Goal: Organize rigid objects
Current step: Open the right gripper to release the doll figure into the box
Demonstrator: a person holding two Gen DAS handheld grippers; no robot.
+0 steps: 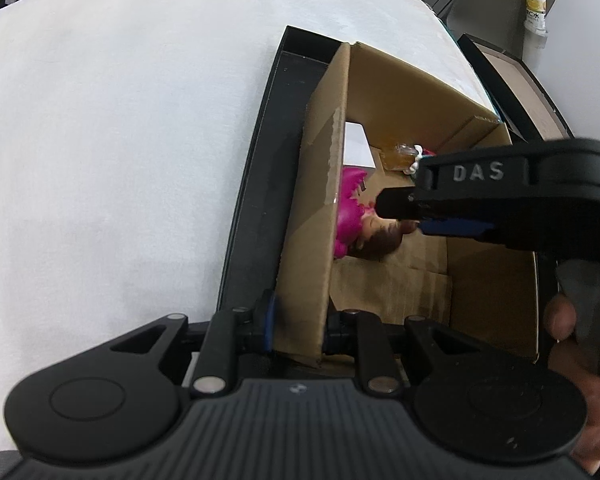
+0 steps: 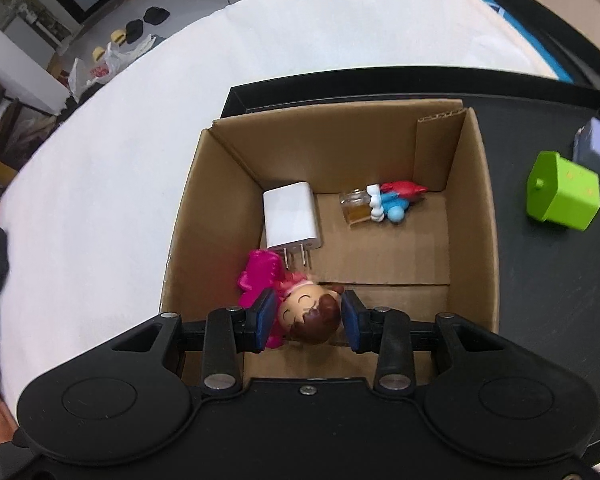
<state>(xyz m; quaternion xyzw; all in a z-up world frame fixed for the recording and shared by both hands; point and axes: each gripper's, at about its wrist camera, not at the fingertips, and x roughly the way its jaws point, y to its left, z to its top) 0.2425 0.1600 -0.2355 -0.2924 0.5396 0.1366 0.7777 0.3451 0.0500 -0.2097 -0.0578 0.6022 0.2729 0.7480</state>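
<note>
Cardboard box point(image 2: 476, 216) sits in a black tray point(image 2: 548, 320) on the white table point(image 2: 100, 200), and your doll point(image 2: 304, 316) lies on the box floor near its left wall, brown head toward you, pink dress pointing away. Your right gripper point(image 2: 308, 320) reaches into the box with its blue pads on either side of the doll's head; the jaws stand slightly apart, and you can see a sliver of gap on the right side, so they are not squeezing it. Just beyond the doll lies a white charger point(image 2: 290, 216), its prongs nearly touching the pink dress. Farther back, a small glass jar point(image 2: 356, 208) lies against a blue-and-red figure point(image 2: 396, 200). Out on the tray, right of the box, a green cube point(image 2: 564, 196) sits. Your left gripper point(image 1: 300, 328) has its jaws clamped on the box's near wall. The right gripper's side reads "DAS" in the left view.
</note>
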